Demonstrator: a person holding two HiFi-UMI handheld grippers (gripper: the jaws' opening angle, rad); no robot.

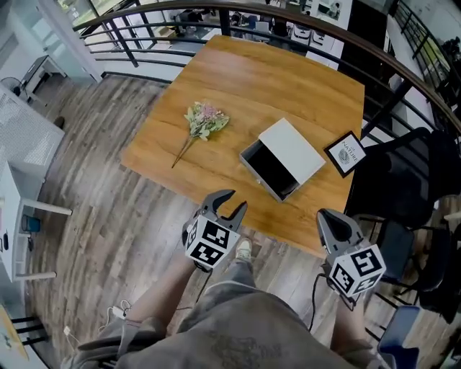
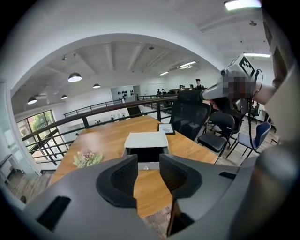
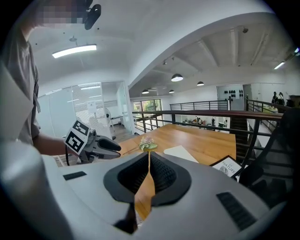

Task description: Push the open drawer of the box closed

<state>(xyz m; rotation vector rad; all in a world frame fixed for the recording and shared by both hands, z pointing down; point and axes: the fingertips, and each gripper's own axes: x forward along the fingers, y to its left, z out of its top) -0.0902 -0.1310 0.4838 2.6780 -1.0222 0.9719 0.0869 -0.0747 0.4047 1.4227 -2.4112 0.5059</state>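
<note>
A white box (image 1: pixel 294 148) lies on the wooden table (image 1: pixel 259 79), with its drawer (image 1: pixel 270 171) pulled out toward the near edge and its dark inside showing. My left gripper (image 1: pixel 235 201) hovers open just short of the table's near edge, below and left of the drawer, holding nothing. In the left gripper view the open drawer (image 2: pixel 148 155) sits straight ahead beyond the parted jaws of the left gripper (image 2: pixel 148 174). My right gripper (image 1: pixel 325 215) is shut and empty, off the table's near right corner. In the right gripper view the right gripper (image 3: pixel 148 174) has its jaws touching and the box (image 3: pixel 181 153) lies ahead.
A small bunch of flowers (image 1: pixel 204 121) lies left of the box. A framed card (image 1: pixel 346 153) stands at the table's right edge. Black chairs (image 1: pixel 407 184) crowd the right side. A curved railing (image 1: pixel 302 18) runs behind the table. A person's legs (image 1: pixel 238 317) are below me.
</note>
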